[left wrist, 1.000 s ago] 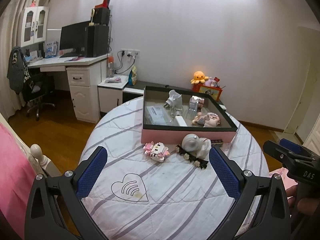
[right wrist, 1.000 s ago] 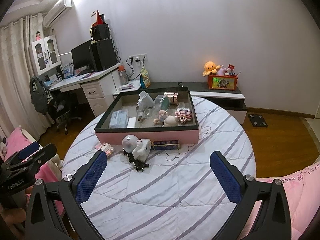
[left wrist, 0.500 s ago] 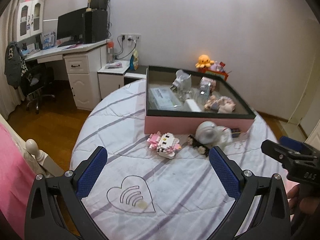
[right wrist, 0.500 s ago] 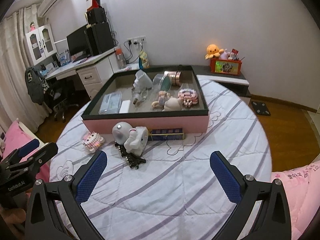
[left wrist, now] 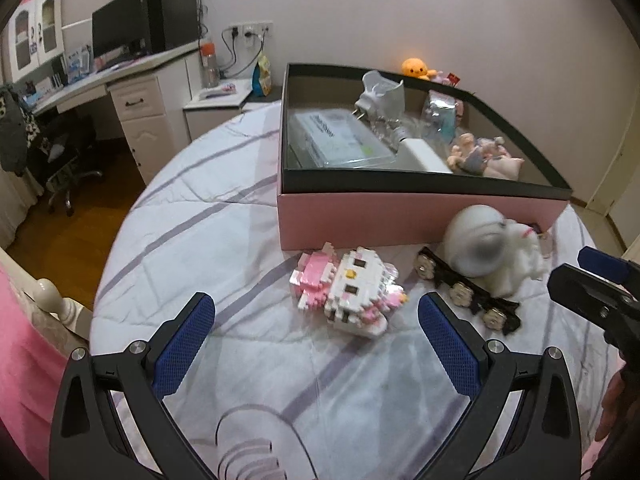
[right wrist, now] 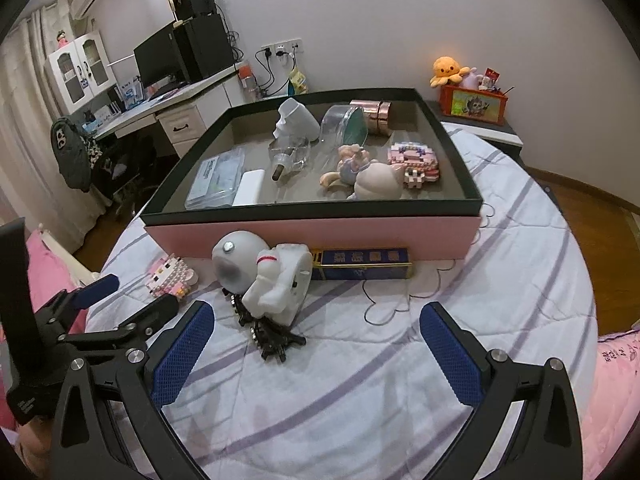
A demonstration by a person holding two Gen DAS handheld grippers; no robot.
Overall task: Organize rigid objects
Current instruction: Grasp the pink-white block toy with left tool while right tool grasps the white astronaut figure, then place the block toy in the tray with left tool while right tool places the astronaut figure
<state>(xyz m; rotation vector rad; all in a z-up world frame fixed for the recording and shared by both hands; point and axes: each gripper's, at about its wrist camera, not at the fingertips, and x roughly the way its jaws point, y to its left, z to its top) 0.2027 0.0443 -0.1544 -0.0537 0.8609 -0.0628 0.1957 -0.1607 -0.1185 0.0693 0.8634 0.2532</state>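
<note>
A pink box with a black rim [left wrist: 400, 216] [right wrist: 320, 232] sits on the round bed and holds several small items. In front of it lie a pink-and-white block-built cat figure [left wrist: 348, 288] [right wrist: 170, 276], a white astronaut figure [left wrist: 488, 248] [right wrist: 264, 276], a black hair clip with round studs [left wrist: 468, 296] [right wrist: 272, 336] and a blue-and-gold bar [right wrist: 364, 264]. My left gripper [left wrist: 316, 348] is open and empty just short of the block figure. My right gripper [right wrist: 316, 352] is open and empty just short of the astronaut and clip.
The bed has a white cover with purple stripes [right wrist: 400, 380]. A white desk with a monitor [left wrist: 132, 80] and a low cabinet stand behind on the left. A red box with plush toys [right wrist: 472, 96] stands at the back right. Wooden floor surrounds the bed.
Both grippers have moved forward toward the items in front of the pink box, which now look much larger. Both stay open and empty.
</note>
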